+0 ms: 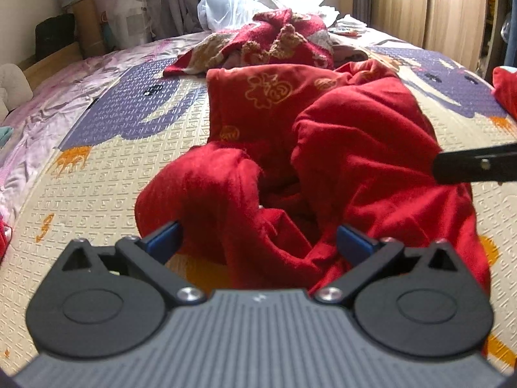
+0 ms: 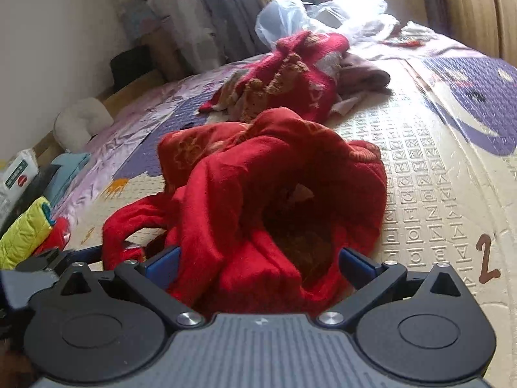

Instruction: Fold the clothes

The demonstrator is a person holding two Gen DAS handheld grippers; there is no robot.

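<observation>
Right now both my tools are released: the left tool (image 1: 258,242) and the right tool (image 2: 260,262) stand wide, with folds of the red garment (image 1: 323,148) lying between the pads but not pinched. It sits crumpled on the mat (image 1: 113,174) on the bed, one opening gaping towards me, no fold made yet. Beyond it a second red pile (image 1: 278,45) lies heaped and untouched. I judge the task barely begun: I must spread this one flat, fold it, then the rest.

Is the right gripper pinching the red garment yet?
Apart. Right wrist view: the right gripper stands wide open, the red garment bunched loosely between its fingers, not clamped.
</observation>
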